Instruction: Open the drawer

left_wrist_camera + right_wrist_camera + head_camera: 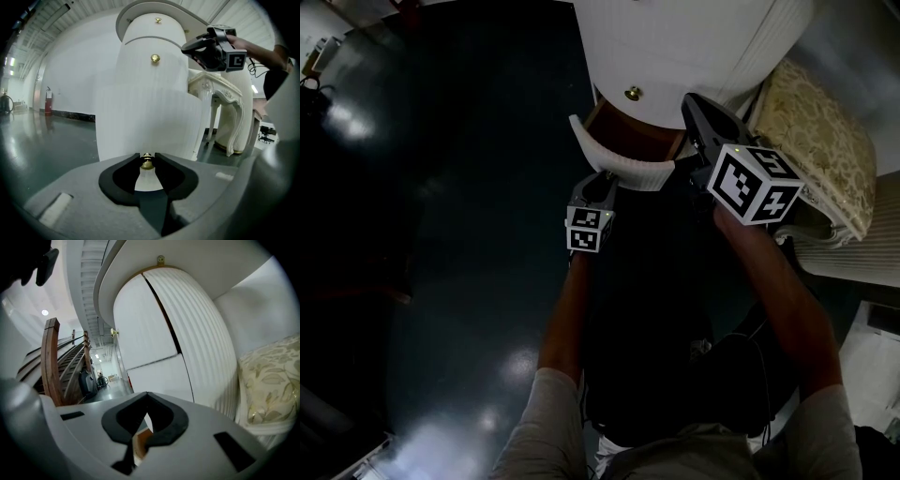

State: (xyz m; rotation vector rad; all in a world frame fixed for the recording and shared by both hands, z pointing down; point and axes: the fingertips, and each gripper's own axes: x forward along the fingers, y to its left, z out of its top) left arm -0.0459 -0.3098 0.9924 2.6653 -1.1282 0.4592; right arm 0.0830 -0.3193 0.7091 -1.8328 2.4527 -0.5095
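Observation:
A round white ribbed cabinet [675, 47] stands ahead. Its low drawer [623, 167] is pulled out, showing a brown wooden inside [633, 131]. In the left gripper view my left gripper [147, 161] is shut on that drawer's small brass knob [147, 163], with the white drawer front [150, 122] just behind. From the head view the left gripper [602, 180] sits against the drawer front and the knob is hidden. My right gripper [690, 101] hovers higher, beside the cabinet over the drawer's right end. Its tips [146, 394] meet, shut on nothing.
Brass knobs [155, 58] mark the shut drawers above. A cream chair with a floral cushion [820, 141] stands close on the right, next to the cabinet. The wooden side of the open drawer [51, 362] rises left of the right gripper. Dark glossy floor [441, 234] spreads to the left.

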